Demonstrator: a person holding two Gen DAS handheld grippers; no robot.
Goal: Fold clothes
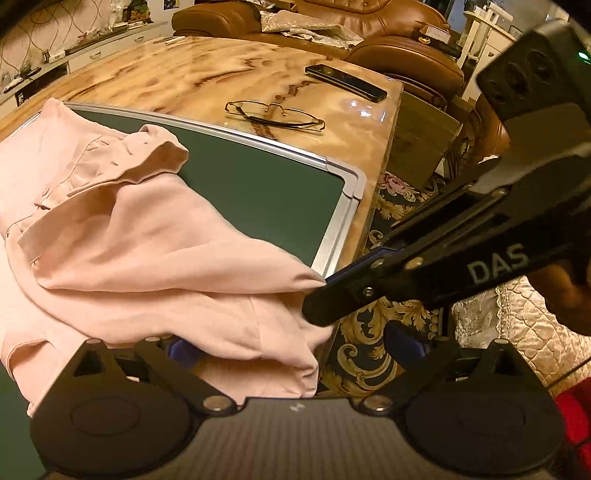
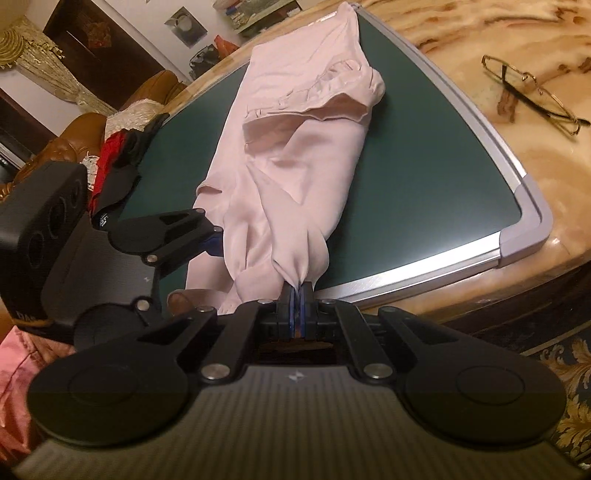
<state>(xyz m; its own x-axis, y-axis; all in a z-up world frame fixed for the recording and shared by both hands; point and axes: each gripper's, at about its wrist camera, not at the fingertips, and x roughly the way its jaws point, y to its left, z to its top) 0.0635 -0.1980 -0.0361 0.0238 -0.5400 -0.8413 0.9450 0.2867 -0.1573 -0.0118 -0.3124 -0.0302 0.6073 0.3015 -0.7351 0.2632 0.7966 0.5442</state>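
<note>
In the right wrist view, the blue-padded fingers of the right gripper (image 2: 298,301) are pressed together on a bunched corner of the pink garment (image 2: 295,147), the cloth being gathered into tight pleats just where it enters the pads. In the left wrist view the same gripper (image 1: 321,295) is seen from the side, its tip buried in the near edge of the garment (image 1: 147,236). The left gripper (image 1: 295,347) is held wide open: one blue finger (image 1: 184,350) is partly covered by the cloth's hanging edge, the other (image 1: 402,339) is seen over the floor beyond the table's edge, and nothing is clamped between them. In the right wrist view that gripper (image 2: 214,240) is seen beside the garment's left edge, one blue pad touching or just beside the fabric. The garment is laid lengthwise across a green board (image 2: 424,177) with a silver frame, its far part flat and a loose, ruffled fold raised near the middle; its near end is drawn toward the board's edge and drapes over the table's edge. The board is set on a marble-patterned table (image 1: 207,77). A pair of glasses (image 1: 275,115) is laid on the table beyond the board, and a dark phone (image 1: 345,82) farther off, near the table's edge. Brown leather sofas (image 1: 369,22) are seen behind the table, and a patterned rug (image 1: 369,354) lies on the floor.
</note>
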